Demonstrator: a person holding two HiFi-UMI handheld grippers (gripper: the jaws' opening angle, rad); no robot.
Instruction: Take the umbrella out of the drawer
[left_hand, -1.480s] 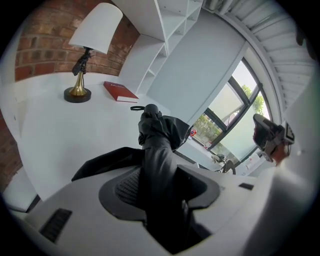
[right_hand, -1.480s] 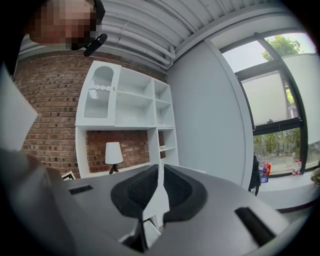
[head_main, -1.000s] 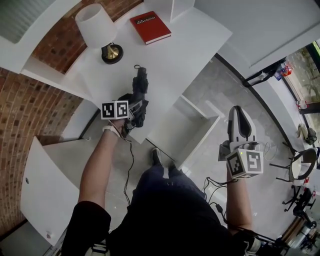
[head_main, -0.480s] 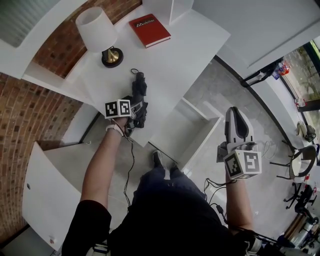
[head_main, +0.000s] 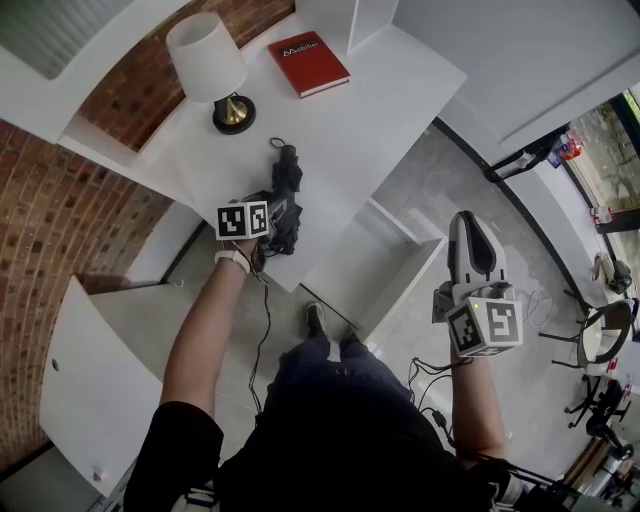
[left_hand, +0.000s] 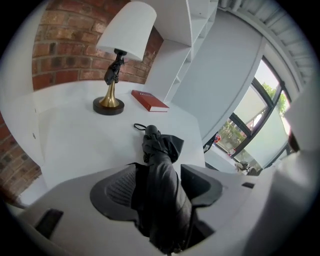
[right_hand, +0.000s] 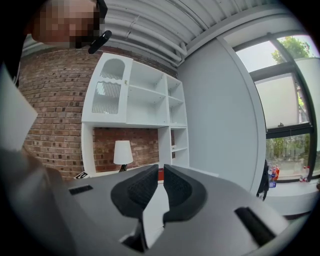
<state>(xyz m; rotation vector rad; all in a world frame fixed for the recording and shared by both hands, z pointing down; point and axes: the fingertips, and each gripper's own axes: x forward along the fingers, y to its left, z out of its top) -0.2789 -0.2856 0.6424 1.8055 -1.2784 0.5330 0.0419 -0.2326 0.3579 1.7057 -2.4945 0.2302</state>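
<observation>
The folded black umbrella (head_main: 287, 183) lies on the white desk (head_main: 370, 110), its strap end toward the lamp. In the left gripper view the umbrella (left_hand: 159, 145) runs out between the jaws. My left gripper (head_main: 280, 222) sits over its near end, jaws opening, and the right pad (left_hand: 202, 182) stands just off the fabric. The open white drawer (head_main: 375, 262) juts out below the desk edge, and I see nothing in it. My right gripper (head_main: 470, 228) hangs beside the drawer, to the right, with its pads (right_hand: 145, 187) almost touching and nothing between them.
A white-shaded lamp (head_main: 210, 65) with a brass base and a red book (head_main: 308, 62) stand further back on the desk. Brick wall and white shelving (right_hand: 135, 100) lie behind. An open cabinet door (head_main: 95, 380) is at lower left. Cables trail on the floor (head_main: 262, 330).
The left gripper has edged slightly forward along the desk with the umbrella still between its jaws. The right gripper has barely shifted.
</observation>
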